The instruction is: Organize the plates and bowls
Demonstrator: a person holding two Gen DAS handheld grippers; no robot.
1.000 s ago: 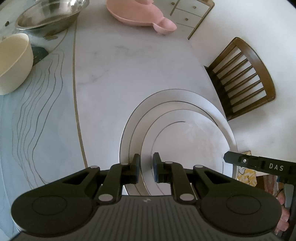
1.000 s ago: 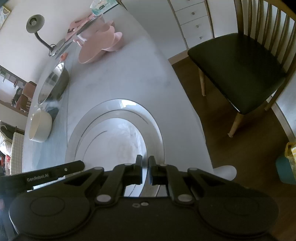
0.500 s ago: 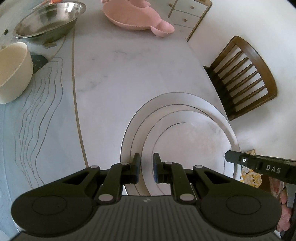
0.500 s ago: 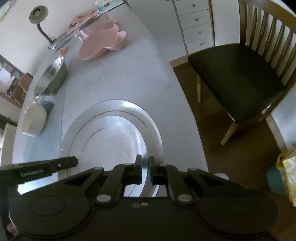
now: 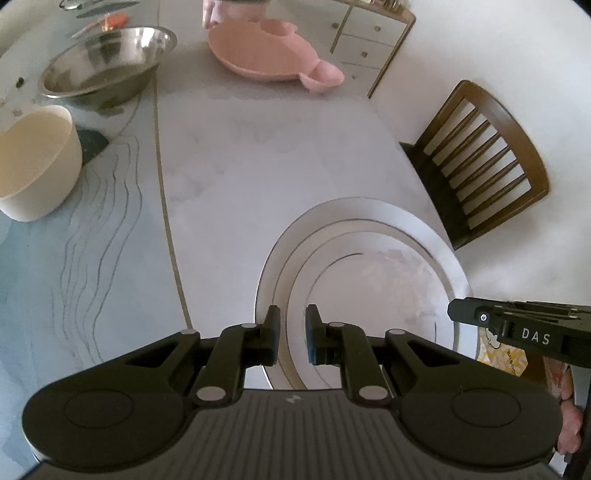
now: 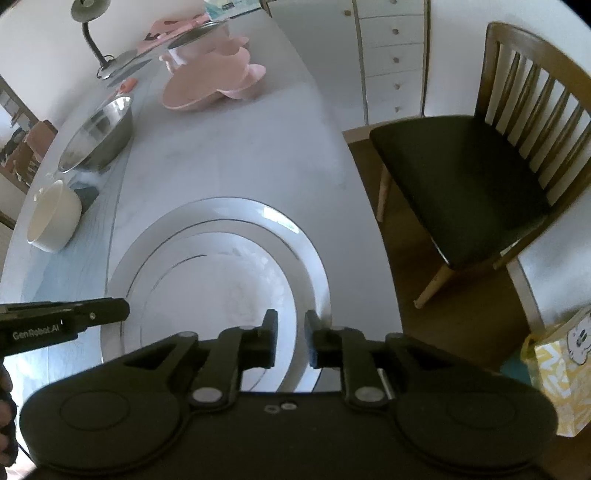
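A stack of nested white plates with thin dark rims lies near the table's right edge: a large plate (image 5: 369,212) (image 6: 229,208) with a smaller plate (image 5: 388,284) (image 6: 221,284) on top. My left gripper (image 5: 292,334) straddles the smaller plate's left rim with a narrow gap and looks shut on it. My right gripper (image 6: 291,336) stands over the stack's right side. Its jaws are opening, with the plate rim between them and the pads off it. A cream bowl (image 5: 33,166) (image 6: 55,218), a steel bowl (image 5: 107,62) (image 6: 96,136) and pink dishes (image 5: 266,59) (image 6: 210,85) stand further back.
A wooden chair (image 5: 480,162) (image 6: 461,184) stands close to the table's right edge, beside the plates. A white drawer cabinet (image 5: 369,37) is behind it. A desk lamp (image 6: 88,22) stands at the far end. A yellow bag (image 6: 561,369) sits on the floor at the right.
The right jaws have parted from nearly touching to a clear gap. Both views have tipped to show more of the far table. The left jaws and the plates have not moved.
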